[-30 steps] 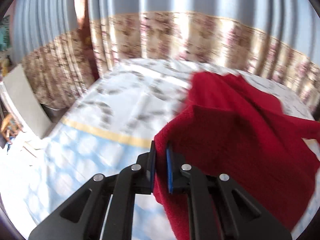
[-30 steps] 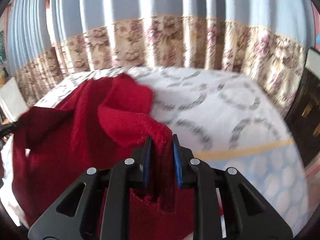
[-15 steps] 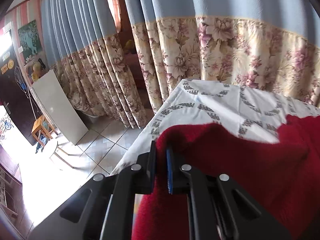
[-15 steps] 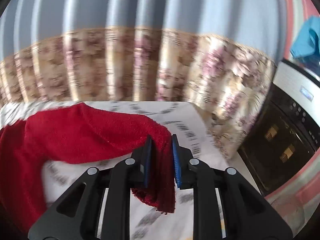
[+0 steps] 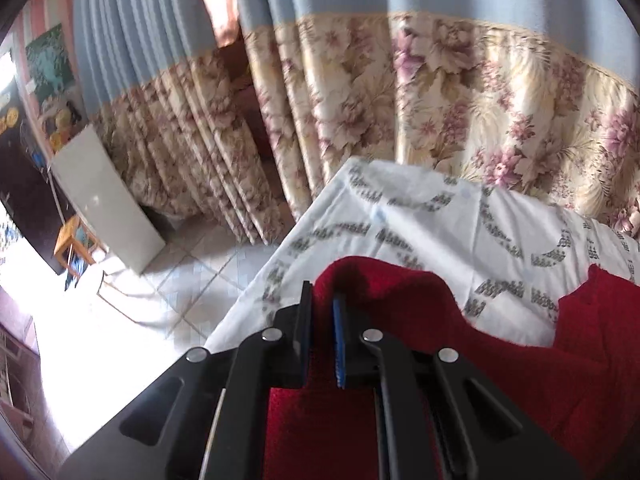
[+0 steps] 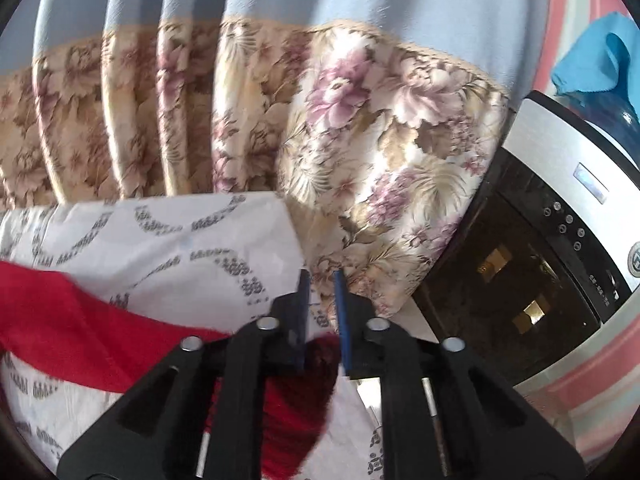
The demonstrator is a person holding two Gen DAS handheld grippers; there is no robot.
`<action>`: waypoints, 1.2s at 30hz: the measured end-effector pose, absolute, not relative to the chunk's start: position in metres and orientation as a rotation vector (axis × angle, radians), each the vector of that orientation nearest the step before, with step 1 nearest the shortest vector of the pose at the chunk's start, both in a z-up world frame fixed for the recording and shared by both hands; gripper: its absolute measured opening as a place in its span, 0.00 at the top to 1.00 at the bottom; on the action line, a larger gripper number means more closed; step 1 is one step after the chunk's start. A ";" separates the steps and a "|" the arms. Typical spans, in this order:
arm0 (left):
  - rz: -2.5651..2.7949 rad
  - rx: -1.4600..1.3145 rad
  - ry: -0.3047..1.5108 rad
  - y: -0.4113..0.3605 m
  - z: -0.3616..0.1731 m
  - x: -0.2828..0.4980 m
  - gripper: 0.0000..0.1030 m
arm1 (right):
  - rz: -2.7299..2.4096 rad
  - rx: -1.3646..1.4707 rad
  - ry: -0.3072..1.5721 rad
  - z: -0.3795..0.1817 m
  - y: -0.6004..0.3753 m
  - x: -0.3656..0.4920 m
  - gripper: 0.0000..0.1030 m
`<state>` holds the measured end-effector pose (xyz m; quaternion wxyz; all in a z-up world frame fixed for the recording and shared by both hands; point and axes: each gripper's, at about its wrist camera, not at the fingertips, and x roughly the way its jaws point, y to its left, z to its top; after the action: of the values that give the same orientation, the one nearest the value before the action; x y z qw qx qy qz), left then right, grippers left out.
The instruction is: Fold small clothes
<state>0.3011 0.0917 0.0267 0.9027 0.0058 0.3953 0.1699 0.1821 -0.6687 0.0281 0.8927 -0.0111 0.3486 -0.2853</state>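
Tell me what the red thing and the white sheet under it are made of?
The red cloth looks like soft fleece or terry: its surface is fuzzy and matte, with no shine, and it bends in thick, rounded folds. The white sheet looks like thin woven cotton or a similar fabric: smooth, flat, with printed grey curved patterns and fine creases. The exact fibre of either cannot be told from looks.

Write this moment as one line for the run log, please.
left gripper: shut on red garment | right gripper: opening, red garment below | surface: patterned sheet
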 end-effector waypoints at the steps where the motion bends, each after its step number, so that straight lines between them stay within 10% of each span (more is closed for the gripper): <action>1: 0.366 -0.007 0.828 0.099 0.024 0.295 0.87 | -0.602 -0.024 0.713 0.029 -0.665 0.180 0.65; 2: 0.382 -0.021 0.836 0.105 0.023 0.291 0.70 | -0.597 -0.009 0.705 0.030 -0.664 0.178 0.33; 3: 0.444 -0.013 0.815 0.116 0.023 0.279 0.41 | -0.592 0.005 0.692 0.030 -0.665 0.177 0.24; 5: 0.524 -0.009 0.754 0.129 0.027 0.260 0.25 | -0.572 0.015 0.680 0.031 -0.658 0.177 0.26; 19: 0.240 -0.103 0.823 0.072 0.009 0.274 0.20 | -0.059 0.080 0.782 0.003 -0.519 0.278 0.26; 29: 0.100 -0.145 0.862 0.050 -0.044 0.303 0.18 | 0.074 0.022 0.880 -0.046 -0.393 0.306 0.06; 31: 0.093 -0.151 0.862 0.050 -0.051 0.303 0.16 | 0.046 -0.057 0.913 -0.055 -0.377 0.307 0.11; 33: 0.086 -0.161 0.859 0.052 -0.054 0.302 0.16 | 0.071 -0.061 0.922 -0.054 -0.371 0.306 0.47; 36: 0.072 -0.182 0.858 0.056 -0.056 0.303 0.16 | 0.117 -0.080 0.941 -0.056 -0.361 0.304 0.70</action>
<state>0.3029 0.0555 -0.0556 0.9048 -0.0883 0.4151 0.0348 0.3040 -0.3611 -0.0560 0.8889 -0.0384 0.4531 0.0561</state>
